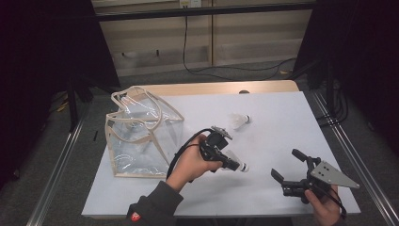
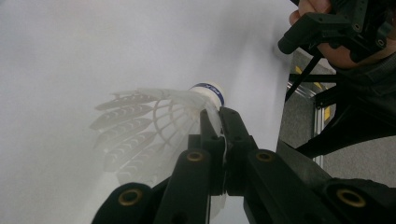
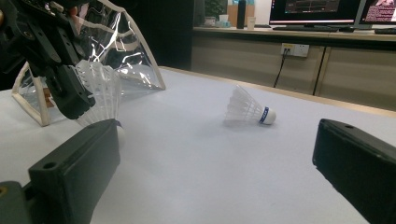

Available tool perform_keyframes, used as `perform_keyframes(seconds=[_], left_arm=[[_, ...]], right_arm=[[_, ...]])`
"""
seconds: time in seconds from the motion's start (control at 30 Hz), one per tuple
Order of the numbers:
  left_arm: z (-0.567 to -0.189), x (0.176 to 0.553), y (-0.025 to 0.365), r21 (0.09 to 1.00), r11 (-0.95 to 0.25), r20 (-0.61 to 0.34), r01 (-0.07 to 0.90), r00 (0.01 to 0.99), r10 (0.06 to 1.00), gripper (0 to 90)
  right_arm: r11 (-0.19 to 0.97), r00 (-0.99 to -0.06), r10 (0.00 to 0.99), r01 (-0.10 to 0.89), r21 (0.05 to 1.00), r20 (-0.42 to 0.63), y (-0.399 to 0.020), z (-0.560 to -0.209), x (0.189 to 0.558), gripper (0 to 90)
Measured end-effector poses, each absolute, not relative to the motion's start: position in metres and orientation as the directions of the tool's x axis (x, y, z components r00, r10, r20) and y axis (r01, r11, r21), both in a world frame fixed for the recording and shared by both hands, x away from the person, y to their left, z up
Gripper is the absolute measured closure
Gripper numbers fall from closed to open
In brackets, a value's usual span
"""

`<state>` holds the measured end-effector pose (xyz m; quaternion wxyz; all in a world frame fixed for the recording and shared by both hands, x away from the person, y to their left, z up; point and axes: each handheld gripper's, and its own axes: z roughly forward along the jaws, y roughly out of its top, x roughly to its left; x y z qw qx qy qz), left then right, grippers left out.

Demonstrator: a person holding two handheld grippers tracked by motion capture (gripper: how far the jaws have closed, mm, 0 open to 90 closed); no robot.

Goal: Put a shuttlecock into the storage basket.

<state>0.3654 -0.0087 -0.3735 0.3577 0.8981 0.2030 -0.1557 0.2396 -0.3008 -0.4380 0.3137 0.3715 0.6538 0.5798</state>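
The left gripper has its jaws pinched tight on a shuttlecock, gripping the feather skirt close behind the cork, which pokes out past the fingertips. It hangs just right of the clear bag, low over the table. The likely job is to drop it into that bag, so the grip should stay as it is: squeezing harder would crush feathers, and a slacker hold could let the skirt slip. From the high view the bag's mouth seems to face up with its handles flopped across it, though the clear plastic makes the opening hard to read. I would lift first, carry the shuttlecock above the bag's rim, then come down between the handles instead of pushing in from the side, which could shove the light bag along.

The right gripper stands wide open with nothing between its jaws, well right of the bag near the table's front edge, free to steady the bag's rim. A second shuttlecock lies on its side, right of the bag and farther back. The stretch between bag and both grippers is bare, so there is good room; the bag itself sits close to the table's left edge, so any nudge should go rightward.
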Motion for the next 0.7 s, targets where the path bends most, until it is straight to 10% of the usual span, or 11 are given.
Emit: perform_keyframes(seconds=[0.7], left_arm=[[-0.368,0.3701,-0.001,0.572,-0.666,-0.424,0.478,0.868,0.259,90.0]], right_arm=[[0.043,-0.513,0.858,0.132,0.99,0.031,-0.3034,-0.4385,0.2409,0.0]])
